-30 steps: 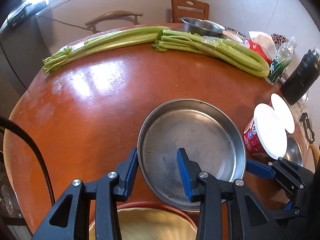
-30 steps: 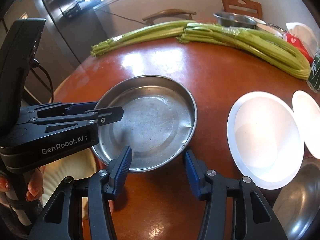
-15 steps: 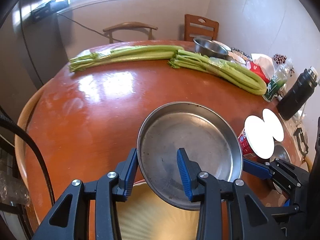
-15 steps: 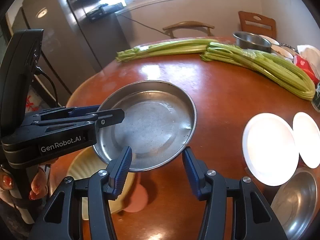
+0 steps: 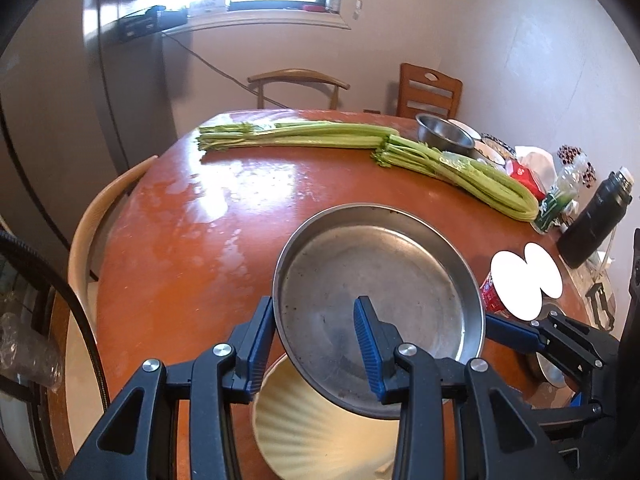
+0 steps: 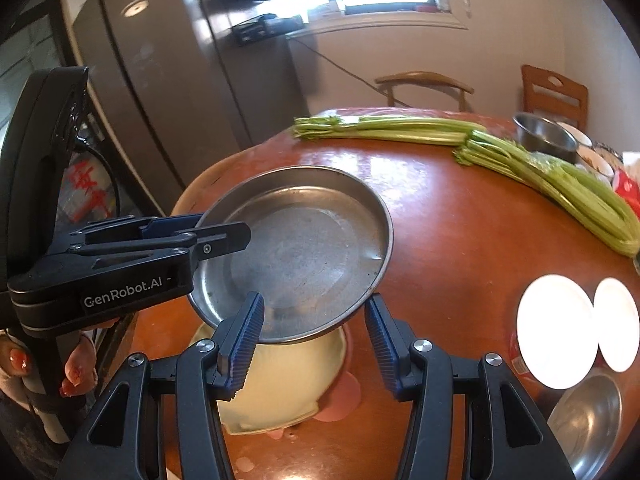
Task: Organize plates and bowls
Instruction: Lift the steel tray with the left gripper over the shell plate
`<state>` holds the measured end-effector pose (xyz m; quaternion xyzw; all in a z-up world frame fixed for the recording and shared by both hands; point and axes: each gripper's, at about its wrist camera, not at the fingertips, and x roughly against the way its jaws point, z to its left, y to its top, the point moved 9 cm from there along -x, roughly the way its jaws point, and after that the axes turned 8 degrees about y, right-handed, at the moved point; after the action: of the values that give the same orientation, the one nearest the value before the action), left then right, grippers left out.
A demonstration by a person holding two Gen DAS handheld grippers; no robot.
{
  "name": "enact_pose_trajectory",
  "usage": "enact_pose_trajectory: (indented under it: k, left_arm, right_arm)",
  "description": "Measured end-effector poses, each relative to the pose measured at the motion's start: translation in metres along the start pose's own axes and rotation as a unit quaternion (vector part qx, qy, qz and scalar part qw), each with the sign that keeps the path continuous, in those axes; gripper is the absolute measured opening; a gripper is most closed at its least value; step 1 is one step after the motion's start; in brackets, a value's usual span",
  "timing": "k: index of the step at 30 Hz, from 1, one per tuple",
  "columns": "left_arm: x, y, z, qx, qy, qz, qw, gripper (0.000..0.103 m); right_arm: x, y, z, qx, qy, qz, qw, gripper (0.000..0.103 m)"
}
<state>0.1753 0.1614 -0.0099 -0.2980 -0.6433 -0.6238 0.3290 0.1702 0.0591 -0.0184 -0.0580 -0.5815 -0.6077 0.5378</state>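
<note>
Two grippers hold one steel plate (image 5: 380, 264) in the air above the table (image 5: 200, 240), and the plate is tilted, with its near edge lower.

Far left of the plate, a chair (image 5: 92, 240) stands at the table edge. At the left rim of the plate is the left gripper (image 5: 314, 308). Its claw is narrow and closed on the rim: one finger is outside the wall, the other lies inside on the plate floor. In the right wrist view, a hand (image 6: 76, 372) with painted nails grips the handle of this gripper.

Directly under the near edge of the plate lies a cream shell dish (image 5: 320, 440), flat on the table and partly hidden by the plate.

Behind the plate, well apart from it, long celery (image 5: 300, 138) lies across the table, and a steel bowl (image 5: 442, 132) stands at its right end.

At the near right edge of the plate is the right gripper (image 6: 314, 304). Its claw is partly open, and the two pads appear to press on the plate edge between them.

To the right of the plate stand two white-topped cups (image 5: 516, 280), one just beside its rim. Further right is a black flask (image 5: 596, 220). Near the cups sits a second steel dish (image 6: 588, 412).
</note>
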Motion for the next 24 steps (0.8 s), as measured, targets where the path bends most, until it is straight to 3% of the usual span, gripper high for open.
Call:
enact_pose_trajectory:
  k: [24]
  left_arm:
    - [0.007,-0.029,0.018,0.048,0.038,0.002,0.9981,0.04]
  right_arm:
    - [-0.013,-0.017,0.02,0.04,0.031,0.029,0.998,0.055]
